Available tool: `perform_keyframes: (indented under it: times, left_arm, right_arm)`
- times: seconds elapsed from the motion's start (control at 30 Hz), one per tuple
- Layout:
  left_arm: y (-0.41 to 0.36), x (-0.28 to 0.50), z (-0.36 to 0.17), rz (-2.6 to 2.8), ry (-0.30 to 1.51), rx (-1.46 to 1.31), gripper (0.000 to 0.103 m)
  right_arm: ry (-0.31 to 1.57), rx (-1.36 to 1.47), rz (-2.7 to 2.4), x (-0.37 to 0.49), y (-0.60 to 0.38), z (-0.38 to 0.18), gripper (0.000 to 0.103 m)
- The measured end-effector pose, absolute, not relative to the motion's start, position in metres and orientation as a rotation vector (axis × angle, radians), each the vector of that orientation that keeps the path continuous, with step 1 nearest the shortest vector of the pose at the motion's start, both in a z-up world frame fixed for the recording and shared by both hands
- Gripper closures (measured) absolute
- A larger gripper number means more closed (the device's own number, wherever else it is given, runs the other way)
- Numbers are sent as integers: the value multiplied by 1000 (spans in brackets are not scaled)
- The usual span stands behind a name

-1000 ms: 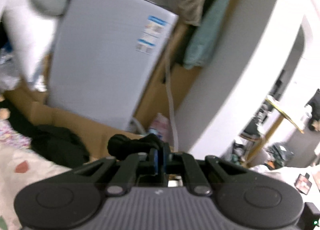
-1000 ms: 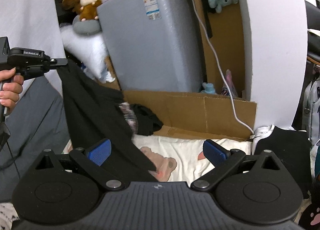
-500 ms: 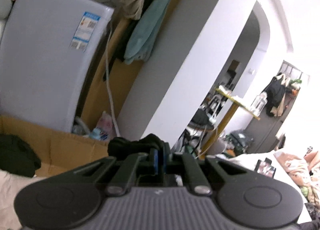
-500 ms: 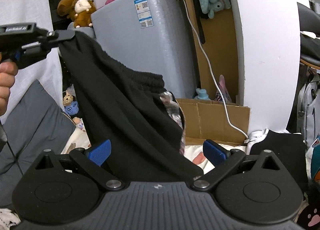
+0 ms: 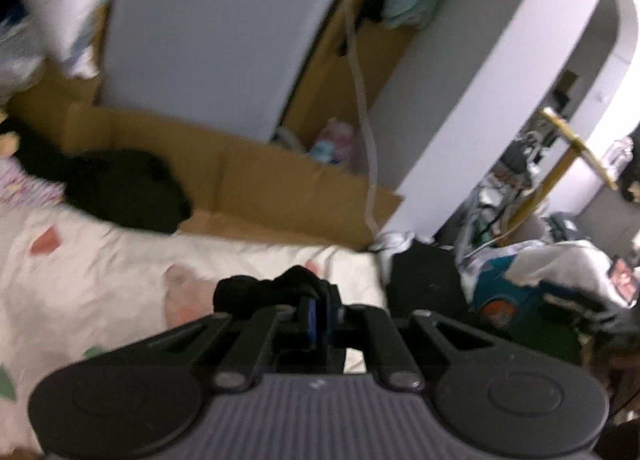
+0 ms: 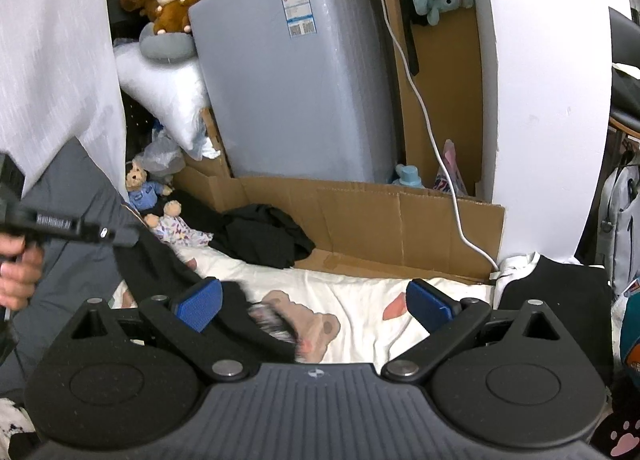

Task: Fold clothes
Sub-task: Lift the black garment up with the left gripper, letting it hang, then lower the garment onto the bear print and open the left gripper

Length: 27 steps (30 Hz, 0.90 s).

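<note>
My left gripper (image 5: 318, 316) is shut on a bunched edge of a black garment (image 5: 276, 290), low over the cream printed bedsheet (image 5: 100, 272). In the right wrist view the same left gripper (image 6: 120, 238) sits at the left, held by a hand (image 6: 18, 272), and the black garment (image 6: 172, 280) hangs from it down onto the sheet and under my right gripper. My right gripper (image 6: 314, 302) is open, with part of the garment lying between and below its blue pads (image 6: 198, 302). Nothing is pinched in it.
A second black clothing pile (image 6: 264, 234) lies by the cardboard wall (image 6: 380, 220). Behind stand a grey washing machine (image 6: 296, 80), plush toys (image 6: 164, 0) and a white pillar (image 6: 548, 100). A dark folded item (image 6: 556, 292) lies at the bed's right edge.
The left gripper dropped from high up down to near the sheet, carrying the black garment, which now drapes low instead of hanging spread. The right gripper stayed put and open.
</note>
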State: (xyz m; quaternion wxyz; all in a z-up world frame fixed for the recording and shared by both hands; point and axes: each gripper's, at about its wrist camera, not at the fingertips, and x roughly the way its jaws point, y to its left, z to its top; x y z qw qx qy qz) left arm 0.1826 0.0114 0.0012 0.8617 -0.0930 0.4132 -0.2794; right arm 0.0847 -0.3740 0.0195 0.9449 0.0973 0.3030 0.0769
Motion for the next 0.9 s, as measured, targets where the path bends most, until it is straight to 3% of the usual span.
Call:
perform_keyframes:
  times: [0.5,0.7,0.77,0.9]
  left_arm:
    - [92,156,-73,-402,1098,-131,97]
    - [120,158,-96,-332,1162,-133,90]
    - [124,161,-96,-332,1159,-150,80]
    - [117,171,-97,-349,1156,-148,74]
  right_arm:
    - [730,107,227,89,-345,-12,2]
    - [738,109,228,93,-342,-14,2]
    - [741,107,228,94,-341,-15,2]
    - [751,100,223,95,-342,-18,2]
